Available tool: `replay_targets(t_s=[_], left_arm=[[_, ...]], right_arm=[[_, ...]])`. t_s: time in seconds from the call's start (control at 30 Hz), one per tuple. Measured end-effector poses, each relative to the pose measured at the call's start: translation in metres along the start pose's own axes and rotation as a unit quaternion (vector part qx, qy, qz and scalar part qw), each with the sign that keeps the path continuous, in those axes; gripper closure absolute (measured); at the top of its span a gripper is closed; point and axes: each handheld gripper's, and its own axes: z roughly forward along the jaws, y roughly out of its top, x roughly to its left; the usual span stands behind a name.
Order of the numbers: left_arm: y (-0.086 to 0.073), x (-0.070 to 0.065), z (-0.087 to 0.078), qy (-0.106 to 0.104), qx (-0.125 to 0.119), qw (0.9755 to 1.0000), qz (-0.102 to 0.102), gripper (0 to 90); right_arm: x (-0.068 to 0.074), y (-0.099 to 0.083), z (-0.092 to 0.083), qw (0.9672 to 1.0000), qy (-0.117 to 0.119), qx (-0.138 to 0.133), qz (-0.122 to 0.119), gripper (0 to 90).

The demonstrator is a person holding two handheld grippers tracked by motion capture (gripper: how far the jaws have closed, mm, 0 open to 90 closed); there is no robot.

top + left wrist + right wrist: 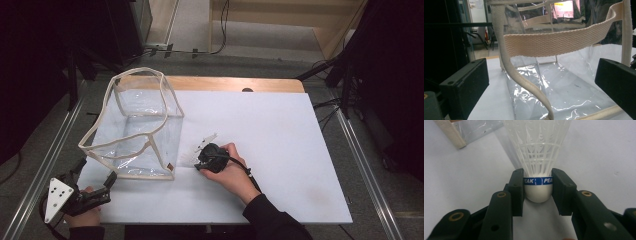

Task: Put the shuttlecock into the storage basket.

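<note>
The right gripper (537,191) has its two black jaws pressed against the rounded white head of a shuttlecock (537,157), one on each side, so it is clamped on it. The head looks smooth and matte, domed at the bottom. A blue band runs around it just where the skirt begins, with white capitals that read "PEAK" twice, though the word may be the tail of a longer name, since the jaws cover the rest. The skirt is thin white moulded plastic, a flared net of ribs and small openings that widens away from the jaws. The shuttlecock lies on the white board (280,130) that covers the table, near its middle and toward the person's side, just beside the lower right corner of the bag; in the high view the right gripper (204,156) and the person's hand (231,170) cover most of it.

The clear bag (142,125) stands open at the board's left edge. Its walls are glossy, wrinkled see-through film that catches the light, box-shaped, edged with cream woven webbing, and a small brown tab sits at its near right corner. In the left gripper view the webbing strap (554,42) shows a coarse ribbed weave and one length hangs in a loose curve.

The left gripper (95,177) sits at the board's near left corner, jaws wide apart and empty, pointed at the bag. A grey three-cornered plate (56,197) with small holes tops it.
</note>
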Motion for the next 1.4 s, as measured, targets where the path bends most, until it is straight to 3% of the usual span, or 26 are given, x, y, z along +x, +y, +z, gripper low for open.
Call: replay_targets(t_s=[0.33,1.4], left_arm=[[0.0,0.0,0.0,0.0,0.0,1.0,0.0,0.0],[0.0,0.0,0.0,0.0,-0.001,1.0,-0.001,0.0]], right_arm=[[0.0,0.0,-0.001,1.0,0.008,-0.005,0.0,63.0],[0.001,0.004,-0.021,0.9972,0.015,-0.073,0.006,63.1]])
